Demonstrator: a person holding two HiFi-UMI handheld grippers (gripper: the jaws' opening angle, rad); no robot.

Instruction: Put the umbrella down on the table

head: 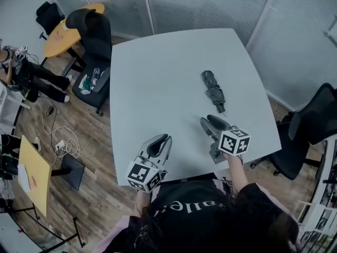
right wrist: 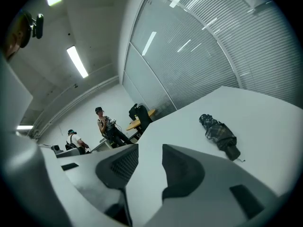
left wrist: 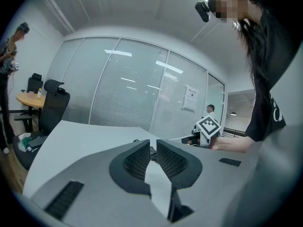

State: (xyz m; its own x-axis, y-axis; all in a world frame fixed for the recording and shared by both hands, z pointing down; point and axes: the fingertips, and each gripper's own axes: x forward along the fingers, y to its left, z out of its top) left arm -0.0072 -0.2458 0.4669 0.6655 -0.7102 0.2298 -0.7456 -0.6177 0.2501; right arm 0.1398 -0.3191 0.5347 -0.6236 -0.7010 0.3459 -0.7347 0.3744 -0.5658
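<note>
Where the umbrella (head: 213, 91) was laid: on the table (head: 158, 73), folded, dark, checked.
Left gripper (head: 164, 139): jaws were pressed together.
Right gripper (head: 206, 120): jaws were held apart, empty.

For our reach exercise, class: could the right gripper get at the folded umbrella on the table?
Probably yes: the umbrella lies just beyond the right gripper, only open table between them, jaws apart.

The folded umbrella (head: 213, 91) lies on the table (head: 158, 62) just ahead of your right gripper (head: 210, 121), blocking a straight push forward. Ahead of your left gripper (head: 160, 140) the tabletop runs bare and wide. One black chair (head: 96, 36) stands by the table's left edge and another (head: 310, 125) by its right corner.
</note>
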